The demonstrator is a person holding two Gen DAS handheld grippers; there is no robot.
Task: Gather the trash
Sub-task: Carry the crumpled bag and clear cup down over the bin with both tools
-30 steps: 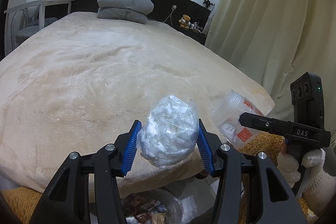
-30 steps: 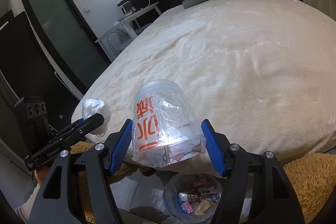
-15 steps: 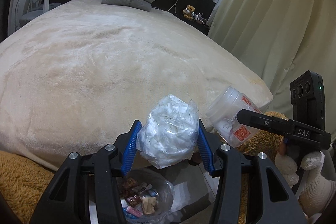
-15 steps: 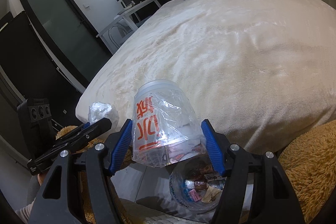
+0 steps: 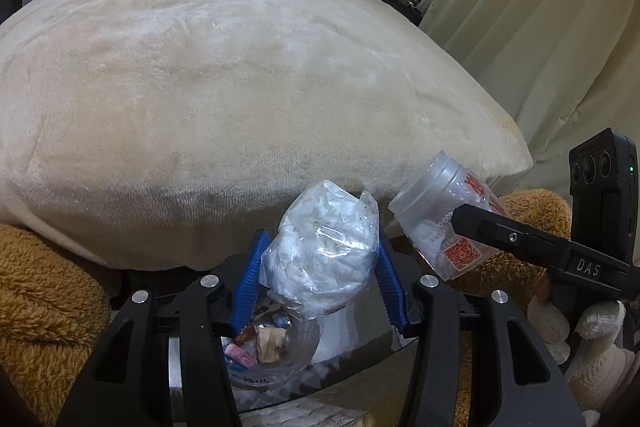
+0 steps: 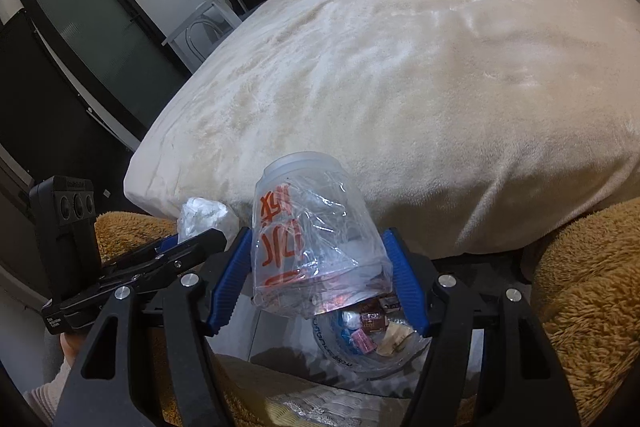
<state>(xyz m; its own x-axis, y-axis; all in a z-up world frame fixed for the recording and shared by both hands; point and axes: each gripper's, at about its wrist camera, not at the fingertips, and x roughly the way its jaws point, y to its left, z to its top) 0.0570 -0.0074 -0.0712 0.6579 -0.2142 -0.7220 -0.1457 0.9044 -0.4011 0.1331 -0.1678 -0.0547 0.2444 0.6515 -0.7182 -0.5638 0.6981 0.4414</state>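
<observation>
Left wrist view: the left gripper (image 5: 318, 281) clamps a wad of crumpled plastic (image 5: 320, 255) directly above the bin (image 5: 276, 367), which already holds wrappers. The right gripper (image 6: 318, 277) squeezes a crushed clear cup (image 6: 314, 247) over the same bin (image 6: 360, 363). Best to bring each piece low over the rim before letting go, one at a time, since light plastic may drift or cling to a pad.
</observation>
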